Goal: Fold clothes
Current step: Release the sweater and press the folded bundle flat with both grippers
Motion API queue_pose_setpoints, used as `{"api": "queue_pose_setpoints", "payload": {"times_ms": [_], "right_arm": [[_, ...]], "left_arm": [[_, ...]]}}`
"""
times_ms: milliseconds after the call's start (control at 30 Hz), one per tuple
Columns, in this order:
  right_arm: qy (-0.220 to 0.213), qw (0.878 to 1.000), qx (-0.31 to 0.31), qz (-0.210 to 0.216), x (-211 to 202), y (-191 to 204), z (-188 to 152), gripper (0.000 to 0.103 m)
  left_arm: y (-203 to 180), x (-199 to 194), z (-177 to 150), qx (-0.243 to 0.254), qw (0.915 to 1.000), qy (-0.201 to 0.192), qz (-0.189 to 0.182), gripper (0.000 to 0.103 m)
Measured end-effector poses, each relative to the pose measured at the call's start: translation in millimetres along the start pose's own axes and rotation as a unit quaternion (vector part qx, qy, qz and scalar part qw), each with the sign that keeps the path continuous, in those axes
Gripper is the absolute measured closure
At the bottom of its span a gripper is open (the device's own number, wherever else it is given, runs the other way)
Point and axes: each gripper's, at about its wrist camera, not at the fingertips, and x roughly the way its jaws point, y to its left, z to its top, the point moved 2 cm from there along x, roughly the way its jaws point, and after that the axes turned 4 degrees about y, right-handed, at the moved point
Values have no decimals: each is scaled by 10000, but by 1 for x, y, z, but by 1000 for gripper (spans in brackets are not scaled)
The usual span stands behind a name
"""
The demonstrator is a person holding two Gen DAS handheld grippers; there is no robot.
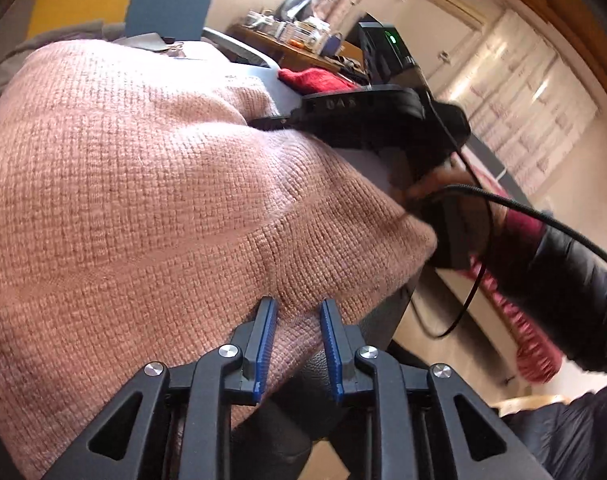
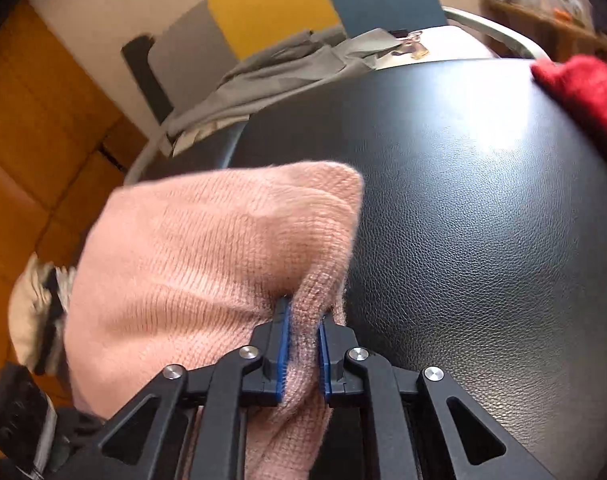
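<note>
Between my left tongs: pink knit sweater (image 1: 123,184), its edge running down into the gap between the two blue pads; the left tongs (image 1: 299,348) stand narrow around that fold, and I cannot tell for sure that both pads press it.
Right tongs (image 2: 303,354): clamped narrow on a bunched edge of the same pink knit sweater (image 2: 207,248), cloth squeezed between the blue pads and spilling out below them.
Sweater's place: mostly left of the right tongs in the right wrist view, draped over the near left edge of the black leather-look tabletop (image 2: 483,220); in the left wrist view it fills the left and middle and lies over the tabletop's edge.
Right tongs seen from my left camera: the black body (image 1: 379,120) sits at the sweater's far edge, a hand (image 1: 435,184) gripping it, a black cable (image 1: 515,208) trailing past a dark sleeve (image 1: 575,292).
Other clothes: a red knit piece (image 2: 587,84) at the far right of the tabletop, well apart from both tongs; a grey garment (image 2: 287,72) heaped at the far edge.
Blur: right side of the left view is smeared.
</note>
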Motion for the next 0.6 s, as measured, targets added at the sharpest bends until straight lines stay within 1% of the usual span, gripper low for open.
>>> {"api": "queue_pose_setpoints", "payload": {"times_ms": [67,133,167,200,233,300,333,367,400,433,500,600], "right_arm": [[-55,9998,99,133,-2,-5,1,82],[-38,9995,203,234,-7,-11,4,68],[-83,9997,173,141,-12,-11,6,64],[-137,9998,110,25,-18,-11,9,52],[-219,9996,-53,-161,-25,-6,11,47],[-428,9973,-398,-436,-39,12,13,45],[-539,9956,-567,-523,-46,23,14,44],[-620,9940,-717,-544,-51,35,16,42],[-679,9922,-887,-555,-55,48,20,36],[-718,9904,-1033,-565,-58,60,23,28],[-664,9892,-1172,-577,-59,77,26,21],[-499,9915,-1118,-442,-41,102,30,21]], "left_arm": [[2,-13,1,-207,9995,-185,-177,80],[8,-34,3,-364,9978,-521,-180,80],[12,-47,5,-412,9964,-730,-119,79],[15,-59,8,-433,9948,-920,-39,77],[20,-73,12,-429,9926,-1128,129,75],[28,-95,20,-383,9875,-1397,625,67],[34,-99,27,-388,9862,-1419,765,60],[41,-97,36,-416,9864,-1370,813,54],[49,-95,45,-445,9865,-1320,861,51],[57,-93,54,-474,9866,-1270,909,45],[72,-89,72,-531,9866,-1171,1006,43],[95,-84,99,-617,9862,-1020,1149,43]]}}
